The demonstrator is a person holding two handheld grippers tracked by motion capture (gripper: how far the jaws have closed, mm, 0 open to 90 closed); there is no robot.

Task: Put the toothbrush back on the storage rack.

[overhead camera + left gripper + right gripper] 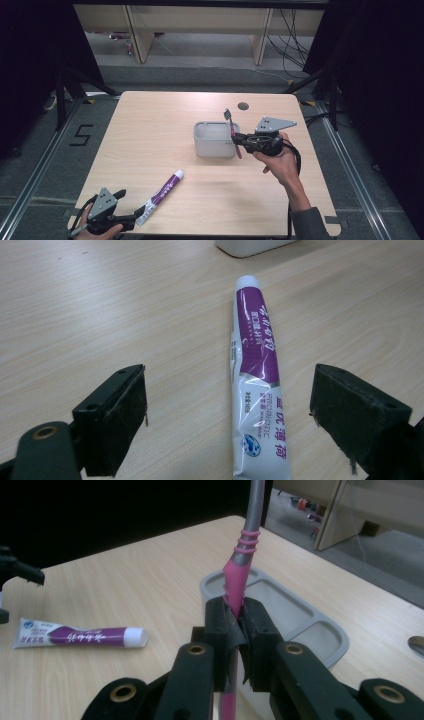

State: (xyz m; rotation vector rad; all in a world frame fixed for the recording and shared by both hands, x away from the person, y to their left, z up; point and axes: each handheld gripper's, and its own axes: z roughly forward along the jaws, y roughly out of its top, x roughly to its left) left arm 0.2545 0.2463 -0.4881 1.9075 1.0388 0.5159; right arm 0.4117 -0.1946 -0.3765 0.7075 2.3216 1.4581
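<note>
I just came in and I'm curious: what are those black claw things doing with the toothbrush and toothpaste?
A person holds a tool in each hand at a light wooden table. The right tool is clamped shut on a pink and grey toothbrush, holding it upright at the near edge of a pale grey plastic holder. The left tool is open, its jaws standing either side of a purple and white toothpaste tube that lies flat on the table, not yet gripped.
</note>
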